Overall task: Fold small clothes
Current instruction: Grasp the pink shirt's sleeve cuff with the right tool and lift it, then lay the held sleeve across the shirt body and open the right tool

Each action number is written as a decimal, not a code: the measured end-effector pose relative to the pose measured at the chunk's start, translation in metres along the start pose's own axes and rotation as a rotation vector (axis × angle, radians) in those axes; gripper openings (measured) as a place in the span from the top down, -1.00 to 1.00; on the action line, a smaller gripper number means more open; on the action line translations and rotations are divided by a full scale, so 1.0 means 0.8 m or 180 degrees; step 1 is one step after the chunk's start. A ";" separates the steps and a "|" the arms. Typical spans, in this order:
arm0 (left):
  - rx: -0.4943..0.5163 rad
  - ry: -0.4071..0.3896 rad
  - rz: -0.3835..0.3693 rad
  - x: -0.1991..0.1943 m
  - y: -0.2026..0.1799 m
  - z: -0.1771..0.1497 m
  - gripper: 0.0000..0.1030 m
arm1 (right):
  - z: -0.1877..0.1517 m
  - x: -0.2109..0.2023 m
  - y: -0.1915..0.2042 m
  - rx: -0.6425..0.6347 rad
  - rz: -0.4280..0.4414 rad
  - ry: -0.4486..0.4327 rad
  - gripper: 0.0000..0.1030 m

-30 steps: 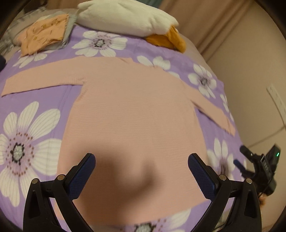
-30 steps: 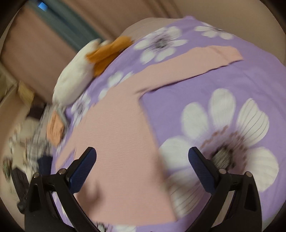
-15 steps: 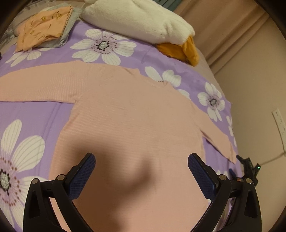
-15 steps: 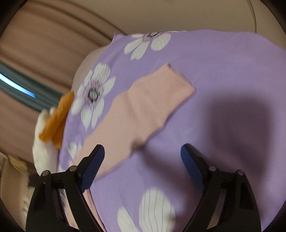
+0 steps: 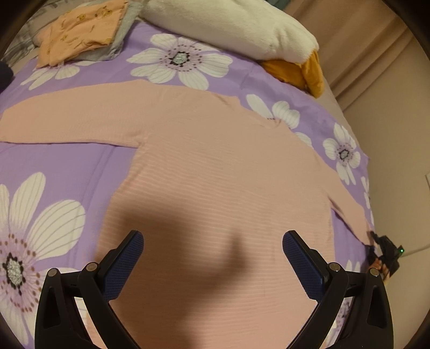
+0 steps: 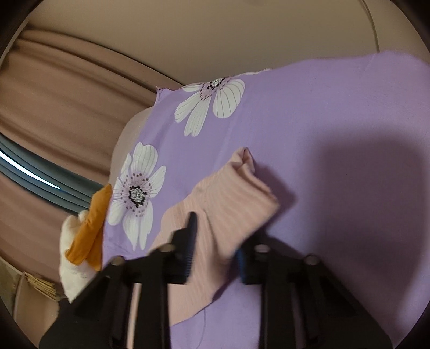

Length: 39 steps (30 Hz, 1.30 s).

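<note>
- The pink sweater [image 5: 215, 188] is laid flat and face-down-or-up (which cannot be told) across the purple flowered bedspread [image 5: 67, 166], body in the middle and both sleeves spread outward — a layout that lets each sleeve be folded in over the body.
- The left gripper [image 5: 212, 263] is held above the lower part of the sweater's body with its fingers wide apart and nothing between them; its shadow is cast on the knit just ahead of it. It is judged to be waiting, or ready to pin the body, while the other side is worked.
- The right gripper [image 6: 215, 249] is seen with its fingers drawn in on the cuff end of the sweater's right sleeve [image 6: 236, 193]; the fabric is bunched and raised between the pads, so the sleeve is taken as clamped, though motion blur softens the view. The cuff is probably gripped so that the sleeve can be carried back toward the body.
- Beyond the sweater's collar a white plush pillow [image 5: 228, 24] with an orange part [image 5: 309, 69] is lying on the bedspread; to the far left of the collar a folded orange garment [image 5: 80, 29] is stacked on grey cloth — judged to be pieces already finished.
- Past the sweater's right sleeve, a beige wall and curtains [image 6: 67, 88] are seen close to the bed's edge.
</note>
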<state>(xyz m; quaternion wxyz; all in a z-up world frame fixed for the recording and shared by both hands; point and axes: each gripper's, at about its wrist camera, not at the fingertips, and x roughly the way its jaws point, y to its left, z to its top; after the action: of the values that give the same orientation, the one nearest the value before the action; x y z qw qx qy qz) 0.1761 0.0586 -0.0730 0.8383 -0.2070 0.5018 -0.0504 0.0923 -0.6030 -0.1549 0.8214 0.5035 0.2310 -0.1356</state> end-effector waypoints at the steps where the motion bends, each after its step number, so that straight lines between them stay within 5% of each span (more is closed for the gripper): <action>1: -0.0020 -0.0010 0.0008 -0.001 0.003 0.001 -0.98 | 0.002 -0.002 0.005 -0.0051 -0.0020 -0.0009 0.84; 6: -0.0126 -0.0078 0.0046 -0.012 0.025 -0.002 -0.98 | 0.004 -0.022 0.046 -0.0378 0.0125 -0.0021 0.84; 12: -0.0285 -0.0142 0.0183 -0.026 0.057 -0.009 -0.98 | -0.014 -0.045 0.153 -0.1032 0.0211 0.0057 0.85; 20: -0.0515 -0.0240 0.0187 -0.054 0.109 -0.015 -0.98 | -0.092 -0.041 0.307 -0.1871 0.0256 0.0184 0.85; 30: -0.0727 -0.0253 0.0144 -0.059 0.154 -0.021 -0.98 | -0.239 -0.012 0.452 -0.2678 0.0513 0.0400 0.85; 39: -0.0828 -0.0237 0.0179 -0.054 0.180 -0.019 -0.98 | -0.427 0.069 0.464 -0.3884 0.0315 0.0789 0.85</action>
<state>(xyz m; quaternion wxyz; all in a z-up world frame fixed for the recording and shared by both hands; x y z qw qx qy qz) 0.1243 0.1973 -0.1008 0.8235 -0.3016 0.4782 0.0463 0.2259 -0.1293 -0.0314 0.9334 -0.0344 0.3369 0.1185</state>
